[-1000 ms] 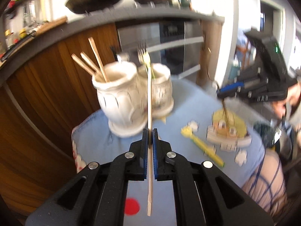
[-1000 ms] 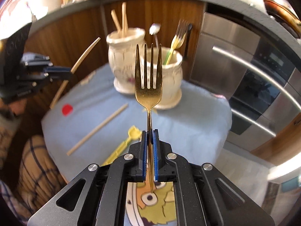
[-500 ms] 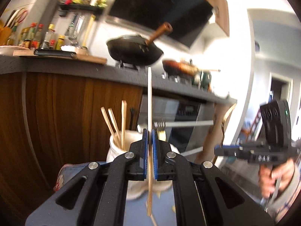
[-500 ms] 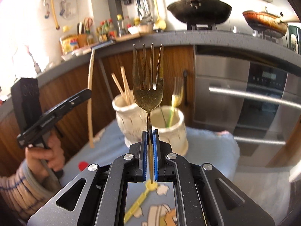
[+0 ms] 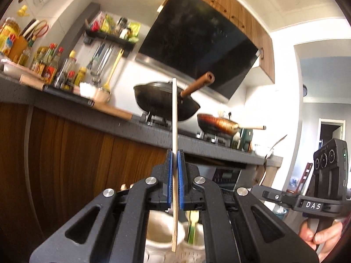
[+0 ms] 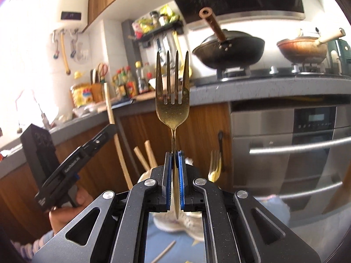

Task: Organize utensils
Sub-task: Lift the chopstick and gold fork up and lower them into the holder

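Left wrist view: left gripper [image 5: 174, 179] clamped on a wooden chopstick [image 5: 174, 131], held upright, its lower end hanging over the mouth of the left cream holder [image 5: 162, 236]; tops of other sticks just peep out behind the gripper body. Blue pads pinch the stick near its middle, so a long length rides above the grip; judged risk is that it pivots or slides in the pads on the way down and strikes the rim rather than dropping inside. Second cream holder [image 5: 193, 247] touches the first on its right and shows a gold utensil with a green handle [image 5: 191, 225]; the two mouths sit so close that a small sideways drift could put the chopstick among the forks. Right wrist view: right gripper [image 6: 174, 175] clamped on the neck of a gold fork [image 6: 172, 100], tines up, handle tip pointing down toward the holders, which are mostly hidden behind the gripper. Chopsticks already stowed [image 6: 145, 155] lean out of the left holder, a fork [image 6: 215, 164] stands in the right one. Judged hazards: fork handle catching those tines, or both grippers, near each other over the same spot, knocking together. Loose chopstick [image 6: 164, 252] lies on the blue-covered worktop [image 6: 278, 210], not yet sorted
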The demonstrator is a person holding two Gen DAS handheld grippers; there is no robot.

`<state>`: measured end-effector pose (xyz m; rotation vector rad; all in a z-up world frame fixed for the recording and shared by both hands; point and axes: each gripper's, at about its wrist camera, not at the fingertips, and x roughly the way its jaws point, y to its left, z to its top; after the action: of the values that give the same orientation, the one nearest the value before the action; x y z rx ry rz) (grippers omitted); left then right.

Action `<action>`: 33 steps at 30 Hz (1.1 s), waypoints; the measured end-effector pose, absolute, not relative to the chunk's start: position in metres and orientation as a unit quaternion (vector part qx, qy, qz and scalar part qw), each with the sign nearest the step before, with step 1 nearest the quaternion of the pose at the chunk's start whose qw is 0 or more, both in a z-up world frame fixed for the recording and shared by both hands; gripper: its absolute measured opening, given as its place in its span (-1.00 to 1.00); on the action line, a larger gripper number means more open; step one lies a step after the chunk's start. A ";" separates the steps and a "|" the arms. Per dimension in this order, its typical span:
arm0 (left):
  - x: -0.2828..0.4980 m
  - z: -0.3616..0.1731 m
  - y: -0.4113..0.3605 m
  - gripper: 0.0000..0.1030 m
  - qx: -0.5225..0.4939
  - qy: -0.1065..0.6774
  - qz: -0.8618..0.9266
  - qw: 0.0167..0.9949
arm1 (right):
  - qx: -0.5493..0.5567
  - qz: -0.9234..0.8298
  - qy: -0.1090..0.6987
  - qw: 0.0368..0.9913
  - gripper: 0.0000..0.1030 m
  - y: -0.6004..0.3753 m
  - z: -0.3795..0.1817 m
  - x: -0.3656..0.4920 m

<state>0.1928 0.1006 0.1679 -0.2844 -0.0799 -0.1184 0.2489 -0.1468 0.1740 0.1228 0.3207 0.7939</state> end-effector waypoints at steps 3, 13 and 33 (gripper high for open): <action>0.198 0.172 0.095 -0.91 -0.127 -0.064 -0.049 0.989 | 0.073 0.376 0.141 0.913 -0.87 -0.150 0.173 0.256; 0.229 0.140 0.084 -0.91 -0.102 -0.027 -0.019 0.994 | 0.034 0.346 0.156 0.924 -0.87 -0.132 0.149 0.277; 0.248 0.099 0.072 -0.91 -0.072 0.104 -0.001 0.992 | -0.025 0.336 0.227 0.914 -0.87 -0.098 0.093 0.293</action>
<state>0.2477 0.0721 0.0993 -0.1450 0.2092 -0.0019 0.2926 -0.0977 0.0928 -0.0516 0.4685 0.6916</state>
